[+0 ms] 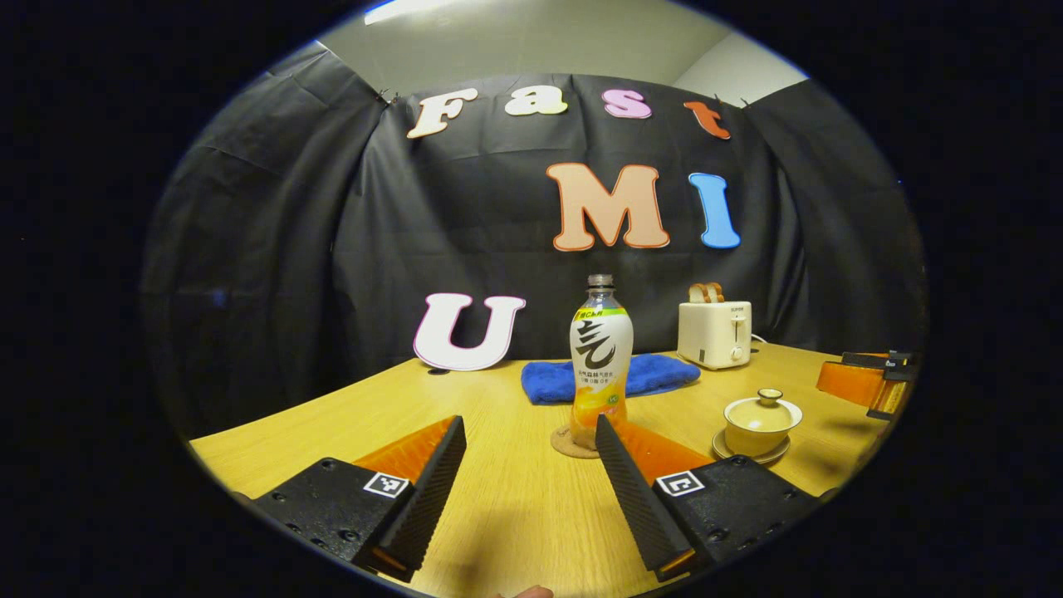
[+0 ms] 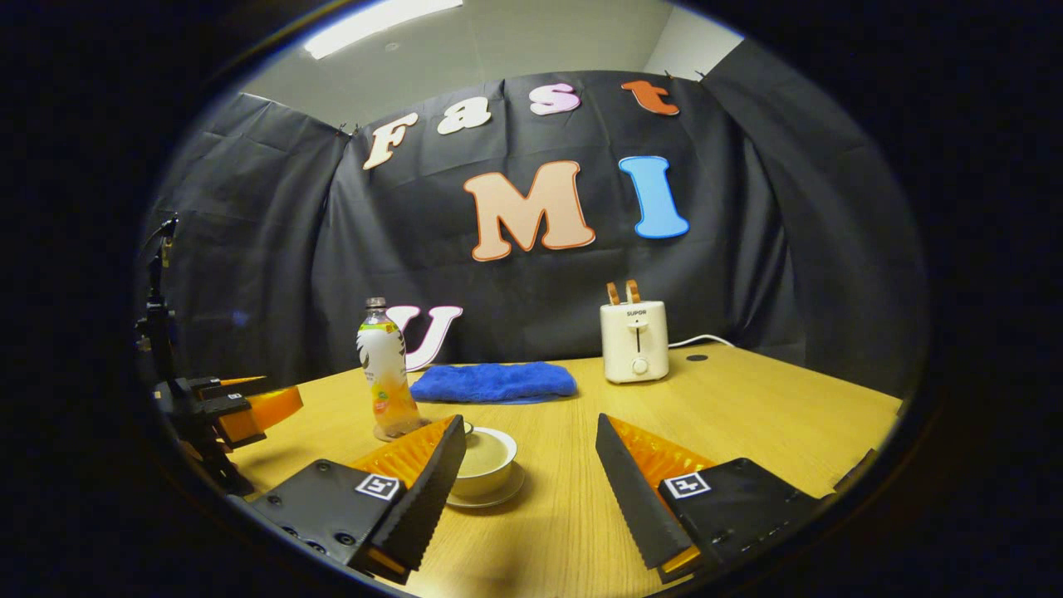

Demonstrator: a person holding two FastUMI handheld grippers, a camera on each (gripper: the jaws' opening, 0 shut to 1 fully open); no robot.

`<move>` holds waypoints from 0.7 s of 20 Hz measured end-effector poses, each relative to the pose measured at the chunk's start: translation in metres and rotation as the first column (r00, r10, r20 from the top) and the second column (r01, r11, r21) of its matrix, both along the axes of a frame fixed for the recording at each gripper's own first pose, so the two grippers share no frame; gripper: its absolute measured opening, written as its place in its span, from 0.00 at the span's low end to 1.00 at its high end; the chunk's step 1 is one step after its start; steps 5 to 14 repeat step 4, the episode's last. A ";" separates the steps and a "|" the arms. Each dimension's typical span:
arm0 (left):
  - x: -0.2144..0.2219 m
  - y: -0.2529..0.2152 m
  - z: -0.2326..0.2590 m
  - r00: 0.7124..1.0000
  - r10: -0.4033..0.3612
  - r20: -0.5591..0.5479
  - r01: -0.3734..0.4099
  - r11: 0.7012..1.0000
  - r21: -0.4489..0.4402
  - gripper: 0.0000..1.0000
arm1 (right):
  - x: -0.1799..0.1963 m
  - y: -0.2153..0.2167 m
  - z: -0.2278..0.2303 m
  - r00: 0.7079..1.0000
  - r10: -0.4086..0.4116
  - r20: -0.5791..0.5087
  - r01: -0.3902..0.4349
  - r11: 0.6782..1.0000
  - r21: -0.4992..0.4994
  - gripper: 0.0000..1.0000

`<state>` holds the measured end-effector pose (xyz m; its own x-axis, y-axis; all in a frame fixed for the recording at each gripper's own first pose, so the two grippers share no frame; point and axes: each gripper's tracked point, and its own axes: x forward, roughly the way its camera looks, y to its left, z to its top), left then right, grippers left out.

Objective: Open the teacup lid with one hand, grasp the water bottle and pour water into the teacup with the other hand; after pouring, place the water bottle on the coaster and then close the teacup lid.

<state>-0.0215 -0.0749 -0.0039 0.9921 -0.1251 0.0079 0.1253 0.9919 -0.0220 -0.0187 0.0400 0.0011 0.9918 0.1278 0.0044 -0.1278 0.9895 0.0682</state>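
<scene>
A clear bottle [image 1: 600,357] with orange drink at the bottom stands upright on a round cork coaster [image 1: 567,443], just beyond my left gripper [image 1: 530,422], which is open and holds nothing. To its right a cream teacup [image 1: 760,425] sits on a saucer with its lid [image 1: 768,403] on. In the right gripper view the teacup [image 2: 488,458] lies just past my open right gripper [image 2: 530,419], partly behind one finger. The bottle [image 2: 386,374] stands farther back on the left. The left gripper [image 2: 224,407] shows at the left edge there, and the right gripper [image 1: 872,380] at the right edge of the left gripper view.
A folded blue towel [image 1: 610,378] lies behind the bottle. A white toaster [image 1: 714,332] with bread slices in it stands at the back of the wooden table [image 1: 515,498], its cord trailing right. Black cloth walls close in the table.
</scene>
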 end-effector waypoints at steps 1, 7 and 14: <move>0.000 0.001 -0.001 1.000 0.005 -0.001 -0.005 1.000 -0.002 0.92 | 0.001 0.001 -0.003 1.000 -0.006 -0.003 0.006 1.000 -0.016 0.99; 0.002 0.002 -0.003 1.000 0.012 -0.011 -0.012 1.000 0.002 0.92 | -0.002 0.009 -0.004 1.000 -0.005 0.004 0.005 0.997 -0.076 0.99; 0.002 0.002 -0.003 1.000 0.012 -0.011 -0.012 1.000 0.002 0.92 | -0.002 0.009 -0.004 1.000 -0.005 0.004 0.005 0.997 -0.076 0.99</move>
